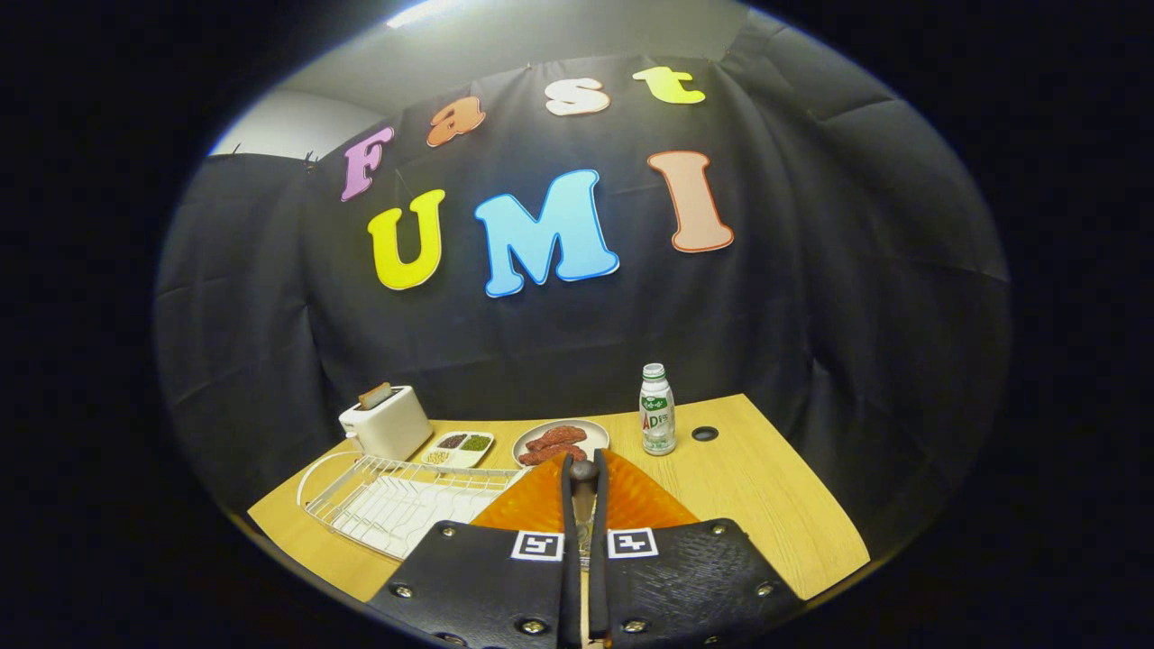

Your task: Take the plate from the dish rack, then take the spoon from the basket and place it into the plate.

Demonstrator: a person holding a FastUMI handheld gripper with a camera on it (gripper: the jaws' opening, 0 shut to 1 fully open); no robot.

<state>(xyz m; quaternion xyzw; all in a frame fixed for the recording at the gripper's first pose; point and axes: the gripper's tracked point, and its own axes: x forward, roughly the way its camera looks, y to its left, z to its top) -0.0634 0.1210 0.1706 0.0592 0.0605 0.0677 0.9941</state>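
Claw [584, 505] is clamped down on a spoon [583, 476], both fingers [571, 505] squeezed in tight against the handle, and the dark rounded end of the spoon pokes up just past the fingertips. Right under and behind the fingers sits the orange plate [631, 500], already out on the wooden surface [766, 505], so the spoon hangs pretty much over the middle of it. Can't tell if the spoon is touching the plate or just above it.

Off to the left of the plate is the white wire dish rack [388, 505], lying close beside it. Beyond the rack there's a white toaster [386, 422] with a slice of something sticking out of the top, then a little divided tray [458, 447] with dark and green bits in its compartments. Just ahead of the fingers is a pale plate of reddish sausages [559, 442], and to its right a small bottle [657, 410] with a green label stands upright, next to a round hole [704, 434] in the surface.
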